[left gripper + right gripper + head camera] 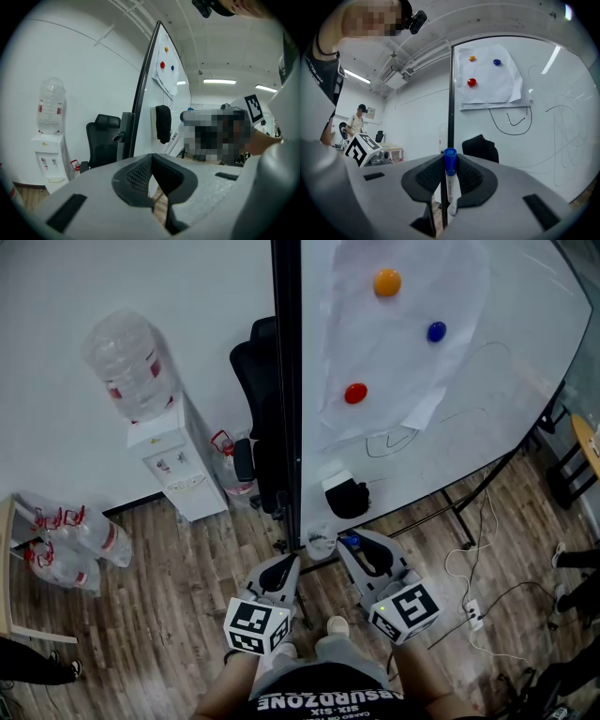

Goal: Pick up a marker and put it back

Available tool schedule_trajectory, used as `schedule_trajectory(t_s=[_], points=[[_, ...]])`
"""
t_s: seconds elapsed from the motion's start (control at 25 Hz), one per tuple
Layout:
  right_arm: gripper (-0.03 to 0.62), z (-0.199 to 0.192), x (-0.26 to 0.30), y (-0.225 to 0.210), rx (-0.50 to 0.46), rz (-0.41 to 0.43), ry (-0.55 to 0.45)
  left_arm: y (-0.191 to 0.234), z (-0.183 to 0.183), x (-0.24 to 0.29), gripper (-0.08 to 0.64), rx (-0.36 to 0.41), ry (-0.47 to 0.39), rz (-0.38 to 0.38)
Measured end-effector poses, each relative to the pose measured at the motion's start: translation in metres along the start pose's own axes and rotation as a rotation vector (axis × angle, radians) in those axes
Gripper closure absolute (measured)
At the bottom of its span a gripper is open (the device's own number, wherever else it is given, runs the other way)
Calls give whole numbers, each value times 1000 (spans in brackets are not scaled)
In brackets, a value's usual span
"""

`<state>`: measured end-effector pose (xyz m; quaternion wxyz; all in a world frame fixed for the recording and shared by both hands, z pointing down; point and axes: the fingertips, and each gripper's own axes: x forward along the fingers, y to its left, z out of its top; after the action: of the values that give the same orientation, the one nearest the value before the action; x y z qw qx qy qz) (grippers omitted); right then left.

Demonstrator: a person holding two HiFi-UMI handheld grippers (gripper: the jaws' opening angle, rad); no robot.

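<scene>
Right claw (450, 180) clamps marker (451, 190); head view shows only its blue cap

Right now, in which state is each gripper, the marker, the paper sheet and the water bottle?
marker: blue cap on, held upright.
right gripper: shut on the marker.
left gripper: jaws together, nothing between them.
paper sheet: pinned to the whiteboard by three magnets.
water bottle: on the dispenser, looks empty.

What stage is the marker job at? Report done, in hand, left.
Done: the blue-capped white marker is picked up, clamped in the right gripper. In hand: it is held before the white whiteboard. Left: putting it back. The left gripper is shut, empty.
</scene>
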<state>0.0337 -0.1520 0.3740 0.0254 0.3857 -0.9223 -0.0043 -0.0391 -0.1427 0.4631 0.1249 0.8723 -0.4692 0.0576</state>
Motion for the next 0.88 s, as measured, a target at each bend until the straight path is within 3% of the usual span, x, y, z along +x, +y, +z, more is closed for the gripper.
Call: schedule_trajectory(t_s=[0.88], points=[[522, -28, 26, -1, 22, 59, 51, 4, 1, -1, 552, -7, 2, 42]])
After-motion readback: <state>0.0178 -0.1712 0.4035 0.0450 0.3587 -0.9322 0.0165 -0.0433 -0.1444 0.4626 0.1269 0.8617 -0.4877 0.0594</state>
